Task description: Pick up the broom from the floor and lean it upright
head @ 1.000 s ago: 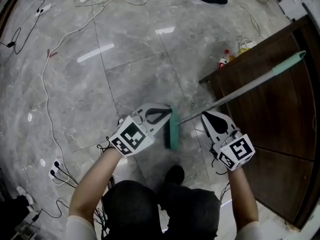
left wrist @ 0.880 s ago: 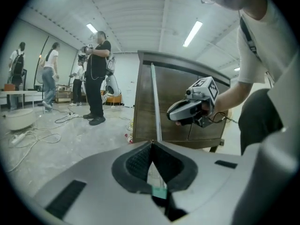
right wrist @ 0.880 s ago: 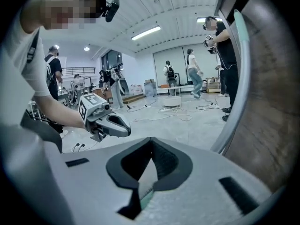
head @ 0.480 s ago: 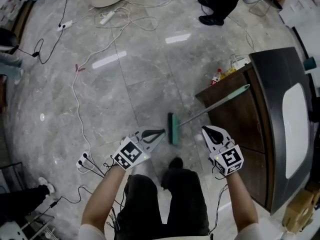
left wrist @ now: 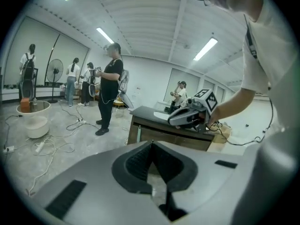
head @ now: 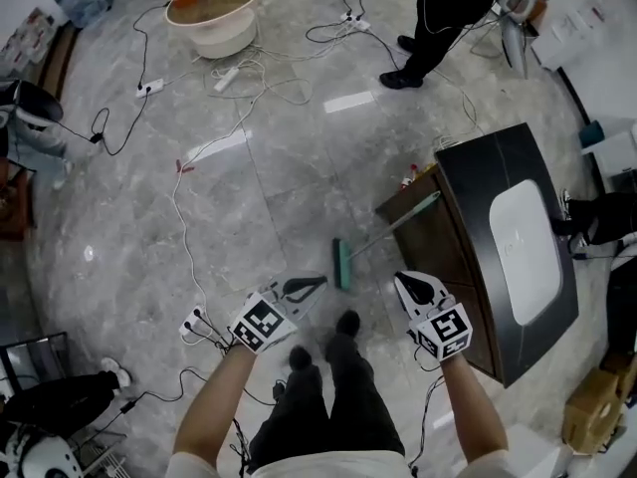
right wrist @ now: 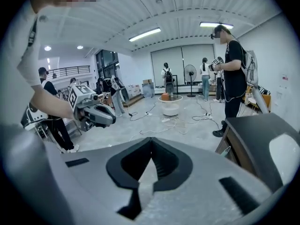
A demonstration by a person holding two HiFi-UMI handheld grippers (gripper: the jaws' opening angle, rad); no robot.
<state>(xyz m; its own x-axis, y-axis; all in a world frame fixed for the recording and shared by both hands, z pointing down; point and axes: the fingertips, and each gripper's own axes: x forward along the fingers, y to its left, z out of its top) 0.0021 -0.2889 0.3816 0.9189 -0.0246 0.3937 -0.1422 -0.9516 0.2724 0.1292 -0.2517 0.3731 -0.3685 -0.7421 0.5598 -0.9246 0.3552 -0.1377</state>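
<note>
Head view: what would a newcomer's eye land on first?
The green broom, mid-frame, with its head on the grey floor and its handle slanting up against the dark cabinet at right. Below it, the left gripper and right gripper hang shut and empty. White cables sprawl across the floor toward a pale tub at the top.

The broom [head: 343,264] has its head on the floor, before the 2 shoes [head: 346,324]. Its handle leans against the cabinet [head: 473,197] at right. A basin [head: 214,13] stands far behind, left.
</note>
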